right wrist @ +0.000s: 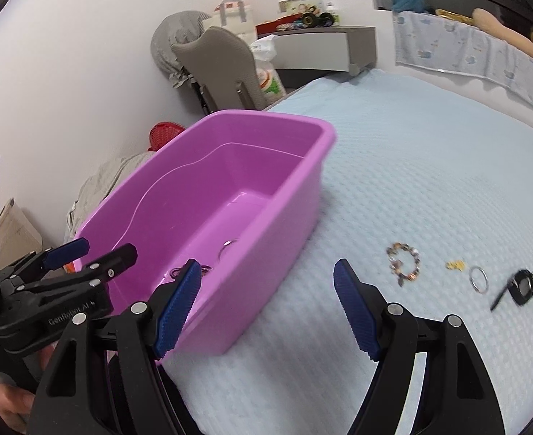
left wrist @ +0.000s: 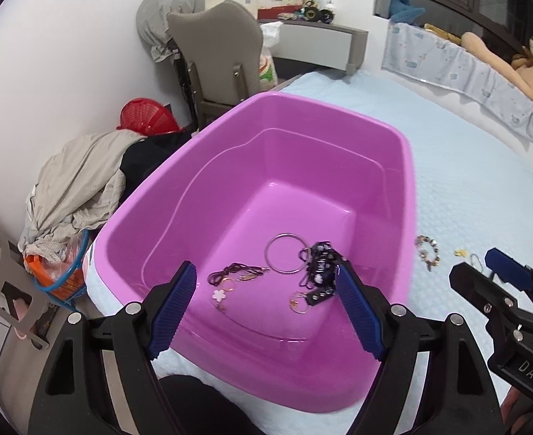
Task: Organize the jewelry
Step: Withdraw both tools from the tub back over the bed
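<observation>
Four loose pieces lie on the bed [right wrist: 429,166] beside my purple tub [right wrist: 302,195]: one beaded bracelet [right wrist: 404,261] nearest the tub's right wall, then one small yellow charm [right wrist: 455,264], one plain silver ring [right wrist: 478,279], and one black ring-shaped piece with a strap [right wrist: 518,285] farthest right. They sit in a row, apart from each other.

Inside the tub, on its floor toward the near right corner, I count one large silver hoop [left wrist: 286,253], one black tangled bunch of cords and clips [left wrist: 319,262] touching the hoop's right side, one dark cord with a pink flower charm [left wrist: 226,284] left of the hoop, and one gold ring on a black tag [left wrist: 304,299] in front.

My left tongs [left wrist: 266,302] hang wide open over the tub's near wall, holding nothing. My right tongs [right wrist: 266,306] are also wide open and empty, over the bed just right of the tub's near right corner.

Writing: "DAS" on the right tongs' body in the left view, "GenRobot AI" on the left tongs' body in the right view.
</observation>
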Tool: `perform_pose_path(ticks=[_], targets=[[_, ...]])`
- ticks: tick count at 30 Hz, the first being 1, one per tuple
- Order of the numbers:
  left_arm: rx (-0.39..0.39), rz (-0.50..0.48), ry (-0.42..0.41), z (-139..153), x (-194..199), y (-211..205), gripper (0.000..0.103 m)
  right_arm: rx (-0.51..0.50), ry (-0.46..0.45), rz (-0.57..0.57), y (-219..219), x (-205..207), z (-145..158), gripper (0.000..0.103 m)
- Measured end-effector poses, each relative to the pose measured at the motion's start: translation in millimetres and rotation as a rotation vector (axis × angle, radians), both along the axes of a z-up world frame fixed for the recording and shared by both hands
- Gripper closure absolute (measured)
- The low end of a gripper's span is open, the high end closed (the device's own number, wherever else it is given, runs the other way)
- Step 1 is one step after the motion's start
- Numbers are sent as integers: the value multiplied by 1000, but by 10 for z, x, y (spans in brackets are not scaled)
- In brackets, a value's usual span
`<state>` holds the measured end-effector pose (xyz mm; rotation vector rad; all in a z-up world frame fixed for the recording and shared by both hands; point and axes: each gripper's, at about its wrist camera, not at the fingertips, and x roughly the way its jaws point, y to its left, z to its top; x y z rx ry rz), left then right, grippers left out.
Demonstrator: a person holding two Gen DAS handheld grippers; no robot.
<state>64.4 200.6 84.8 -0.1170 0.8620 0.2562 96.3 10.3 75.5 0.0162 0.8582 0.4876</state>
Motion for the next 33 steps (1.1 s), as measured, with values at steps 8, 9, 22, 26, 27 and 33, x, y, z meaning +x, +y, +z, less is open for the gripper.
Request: perform_pose_path(ticks=[8, 9, 22, 26, 27, 33], targets=[[-12, -100, -28, -27, -165, -506, 21, 17, 17, -85, -565, -330, -191, 31], [-15, -120, -27, -54, -191, -596, 19, 19, 24, -101, -664, -383, -244, 31], [-42, -277, -24, -403, -345, -1450, 11, -25, 114, -292, -1731, -863, -930, 26], [-42, -311, 20, -562, -327, -1655, 11, -9, 112, -339, -1997, -968, -992, 26], [-42, -317, 27, -590, -327, -1686, 11, -8, 108, -347, -2030, -974, -996, 26], [-46, -344, 52, -728, -282, -1808, 11, -4, 94, -409, -2246, -1022, -1041, 24]])
